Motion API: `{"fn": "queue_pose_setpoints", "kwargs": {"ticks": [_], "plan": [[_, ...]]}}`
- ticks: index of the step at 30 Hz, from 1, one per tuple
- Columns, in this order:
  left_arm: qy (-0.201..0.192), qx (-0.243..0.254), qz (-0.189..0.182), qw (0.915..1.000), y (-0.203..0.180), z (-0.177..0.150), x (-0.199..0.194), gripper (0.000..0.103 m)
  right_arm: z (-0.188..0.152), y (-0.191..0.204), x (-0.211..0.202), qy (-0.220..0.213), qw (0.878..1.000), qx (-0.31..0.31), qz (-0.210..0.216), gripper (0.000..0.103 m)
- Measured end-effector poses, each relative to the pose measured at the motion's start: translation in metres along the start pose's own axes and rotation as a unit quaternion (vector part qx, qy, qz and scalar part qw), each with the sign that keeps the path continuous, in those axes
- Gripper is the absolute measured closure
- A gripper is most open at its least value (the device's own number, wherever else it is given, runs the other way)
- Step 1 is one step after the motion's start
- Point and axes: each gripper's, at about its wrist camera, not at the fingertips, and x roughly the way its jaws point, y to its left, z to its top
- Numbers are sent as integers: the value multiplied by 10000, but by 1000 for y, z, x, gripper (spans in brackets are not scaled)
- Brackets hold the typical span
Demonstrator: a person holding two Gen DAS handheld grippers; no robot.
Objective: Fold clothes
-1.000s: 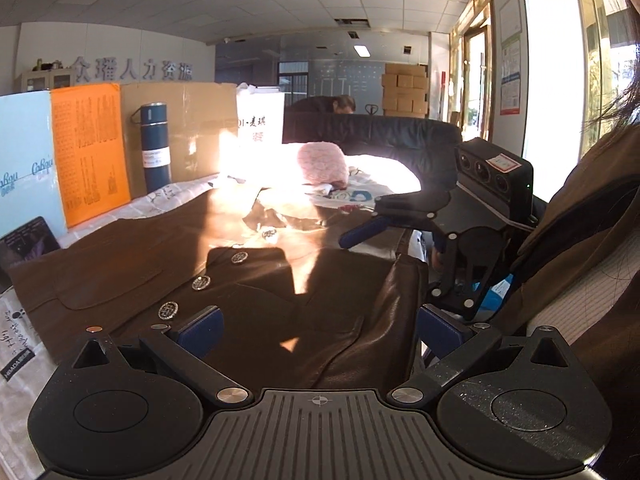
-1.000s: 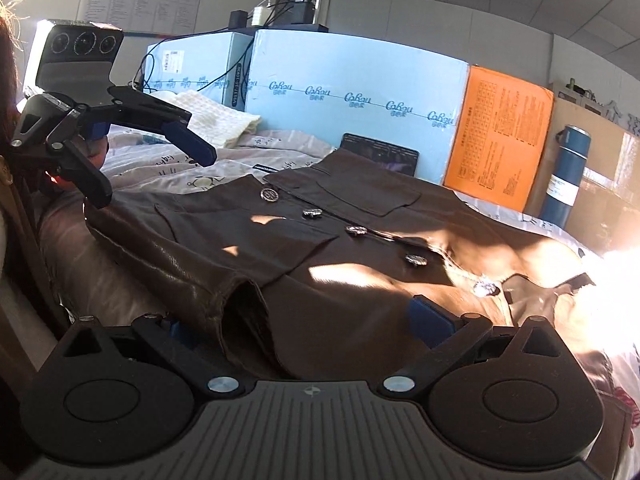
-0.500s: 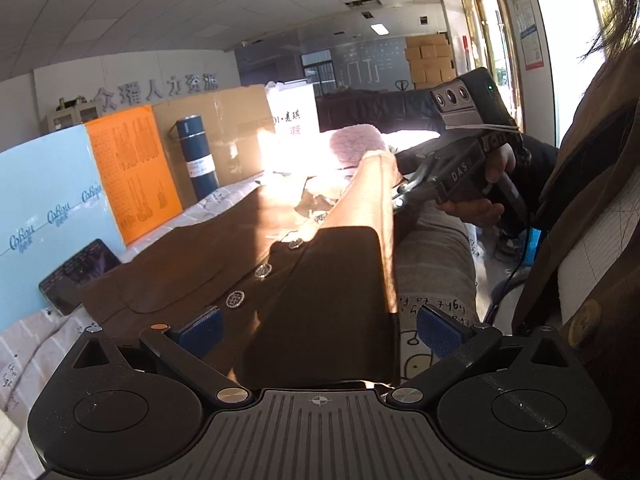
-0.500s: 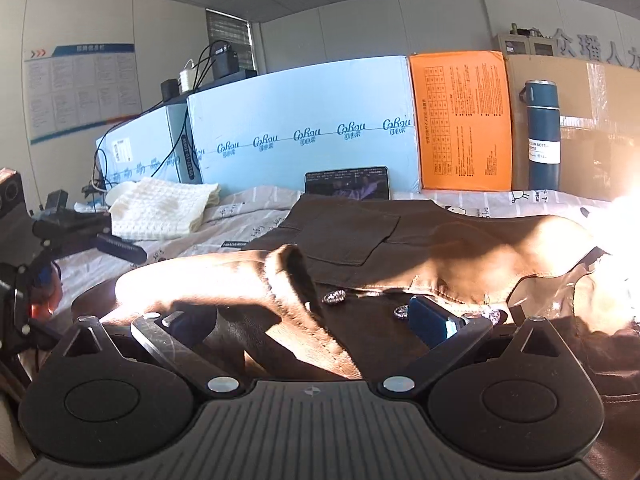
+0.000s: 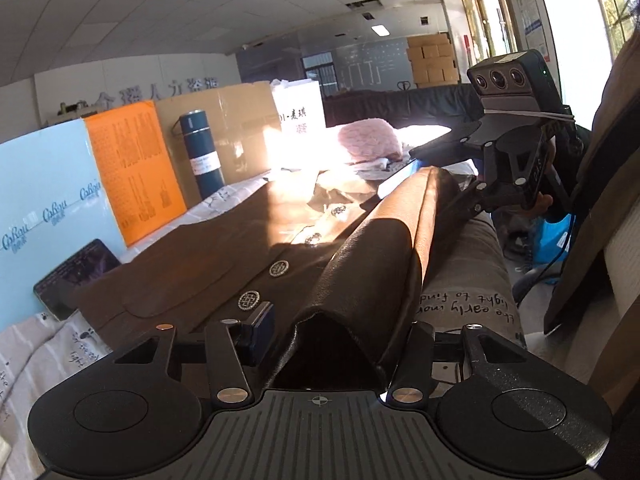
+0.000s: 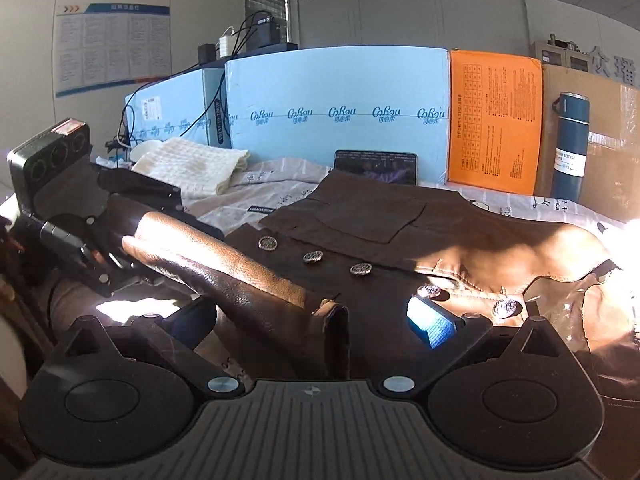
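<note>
One brown leather jacket (image 5: 224,256), spread buttons-up on the printed sheet (image 5: 48,344) over the bed, near long edge lifted into a taut ridge along the bed's near edge. Clamped at one end by the left gripper (image 5: 332,340), at the other by the right gripper (image 6: 316,320), fingers of both pinched on the fold. Behind, along the far edge: dark tablet (image 6: 376,166), blue foam board (image 6: 336,112), orange sheet (image 6: 494,120), blue flask (image 6: 570,146).

Black grippers (image 5: 332,344), blue-padded jaws
</note>
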Motion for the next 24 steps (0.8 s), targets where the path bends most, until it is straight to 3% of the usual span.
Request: {"fn": "queue_pose_setpoints", "kwargs": {"ticks": [1, 3, 4, 10, 15, 17, 19, 21, 22, 24], "plan": [[-8, -1, -58, 10000, -1, 0, 1, 55, -3, 3, -2, 45, 10000, -70, 23, 0], [-9, -101, -201, 9997, 1, 1, 2, 80, -8, 6, -4, 179, 9996, -219, 64, 0], [-32, -159, -221, 9996, 3, 2, 3, 82, -10, 8, -5, 260, 9991, -320, 26, 0], [-360, -676, -24, 9971, 18, 4, 0, 85, -23, -11, -13, 793, 9911, -506, -938, 0], [-445, -835, 98, 9955, 24, 4, 2, 87, -33, -62, -37, 1124, 9730, -103, -2012, 4], [-478, -899, 147, 9947, 27, 4, 2, 87, -39, -85, -47, 1152, 9662, 148, -2300, 18], [-566, -1024, 175, 9930, 31, 3, 2, 87, -41, -100, -55, 1165, 9610, 320, -2489, 56], [-677, -1151, 225, 9908, 36, 4, 4, 89, -38, -105, -58, 1096, 9624, 241, -2472, 74], [-704, -1197, 267, 9899, 39, 5, 5, 89, -34, -105, -59, 1004, 9645, 144, -2437, 82], [-768, -1289, 406, 9878, 48, 8, 7, 89, -18, -110, -58, 701, 9677, 7, -2423, 86]]}}
